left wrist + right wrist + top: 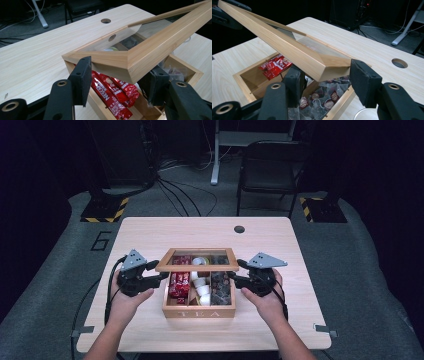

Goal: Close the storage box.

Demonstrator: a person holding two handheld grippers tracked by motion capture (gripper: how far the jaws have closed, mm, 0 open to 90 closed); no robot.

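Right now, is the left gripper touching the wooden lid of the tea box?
Touching. In the left gripper view, the left gripper has its two black pads against the front corner of the raised lid, one on each side.

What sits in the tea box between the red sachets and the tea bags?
In the high view, white cups fill the middle compartment of the tea box, between the red sachets and the tea bags.

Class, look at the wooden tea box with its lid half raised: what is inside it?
The tea box holds red sachets on the left, white capsules in the middle and dark wrapped tea bags on the right. The raised lid covers the rear compartments, partly visible through its pane.
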